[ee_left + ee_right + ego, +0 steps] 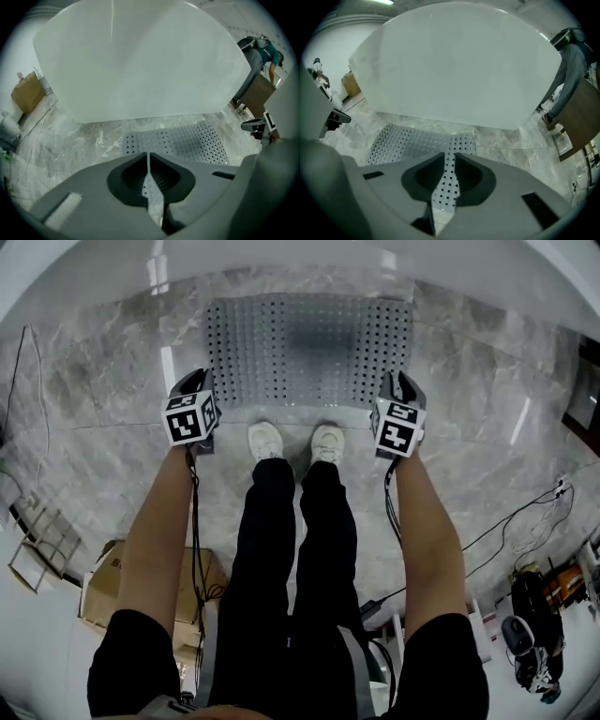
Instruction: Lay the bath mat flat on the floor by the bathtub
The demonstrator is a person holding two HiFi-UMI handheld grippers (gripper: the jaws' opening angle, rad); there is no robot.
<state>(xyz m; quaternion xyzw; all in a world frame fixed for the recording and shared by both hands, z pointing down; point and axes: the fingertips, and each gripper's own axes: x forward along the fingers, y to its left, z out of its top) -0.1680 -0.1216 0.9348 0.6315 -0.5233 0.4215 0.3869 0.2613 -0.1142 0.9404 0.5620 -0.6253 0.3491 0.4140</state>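
Head view: nearest the cam are your black-trousered legs, centre frame, w/ your white shoes (265, 440) side by side on the grey marble floor (94, 427). A cardboard box (98, 587) sits lower left behind you, and cables (525, 512) trail across the floor at right.

Your forearms run up either side of your legs to the left gripper (197, 381) and the right gripper (401, 382), one at each near corner of the bath mat (309, 348). The mat is grey, perforated w/ rows of small holes, and sits upper centre, just past your toes. Most of it lies flat on the floor. Beyond it, along the top of the frame, is the white rim of the bathtub (300, 259); the mat's far edge is just beside it.

Left gripper view: the left gripper (148, 157) is pinching a thin fold of the mat's near edge, jaws nearly together on it. The rest of the mat (187, 140) spreads out flat ahead, centre right, w/ the tub wall (140, 61) filling the upper frame.

Right gripper view: the right gripper (449, 157) is clamped on a perforated strip of the mat's corner, running up btwn the jaws. The mat (408, 140) lies centre left, the tub (459, 65) above it. A person (569, 61) bends over at far right.
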